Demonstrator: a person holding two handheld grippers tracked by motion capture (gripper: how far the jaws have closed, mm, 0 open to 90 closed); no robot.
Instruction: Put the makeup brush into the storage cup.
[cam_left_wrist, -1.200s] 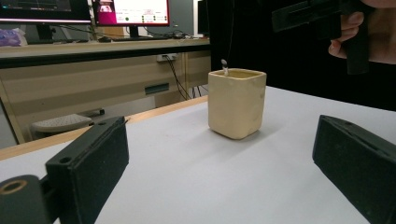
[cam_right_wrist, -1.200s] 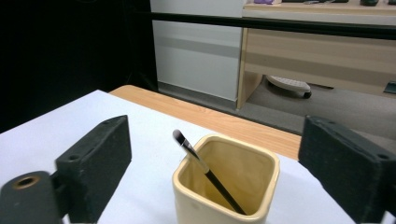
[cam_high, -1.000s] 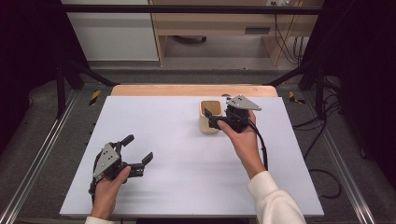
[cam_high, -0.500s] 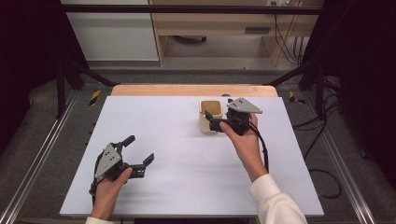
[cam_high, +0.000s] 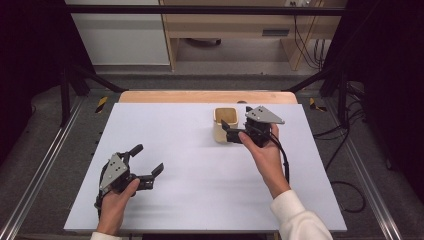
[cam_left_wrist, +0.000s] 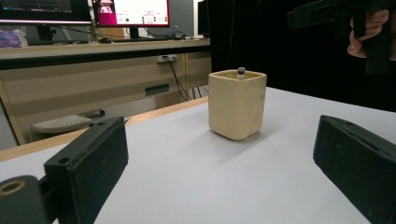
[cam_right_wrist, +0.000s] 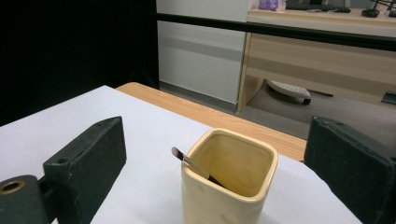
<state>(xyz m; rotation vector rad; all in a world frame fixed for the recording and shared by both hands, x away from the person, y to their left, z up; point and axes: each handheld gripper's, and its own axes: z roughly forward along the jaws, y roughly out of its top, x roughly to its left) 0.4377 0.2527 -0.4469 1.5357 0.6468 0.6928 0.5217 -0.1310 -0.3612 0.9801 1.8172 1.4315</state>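
A cream, square-mouthed cup (cam_high: 223, 131) stands upright on the white table (cam_high: 200, 190), toward the far right. A thin metal utensil handle (cam_right_wrist: 187, 161) leans inside it, and its tip (cam_left_wrist: 241, 71) pokes above the rim. My right gripper (cam_high: 236, 120) is open just right of the cup, jaws pointing left at it. In the right gripper view the cup (cam_right_wrist: 229, 186) sits low between the spread jaws, which hold nothing. My left gripper (cam_high: 147, 159) rests open at the near left, far from the cup (cam_left_wrist: 237, 103), and holds nothing.
A wooden strip (cam_high: 200, 97) runs along the table's far edge. Beyond it stand a desk (cam_high: 235, 30) and a white cabinet (cam_high: 120, 35). Metal rails (cam_high: 45, 170) flank the table. Cables (cam_high: 345, 150) lie on the floor at the right.
My right gripper has drawn back slightly to the right, away from the cup. The cup and the left gripper have stayed put.
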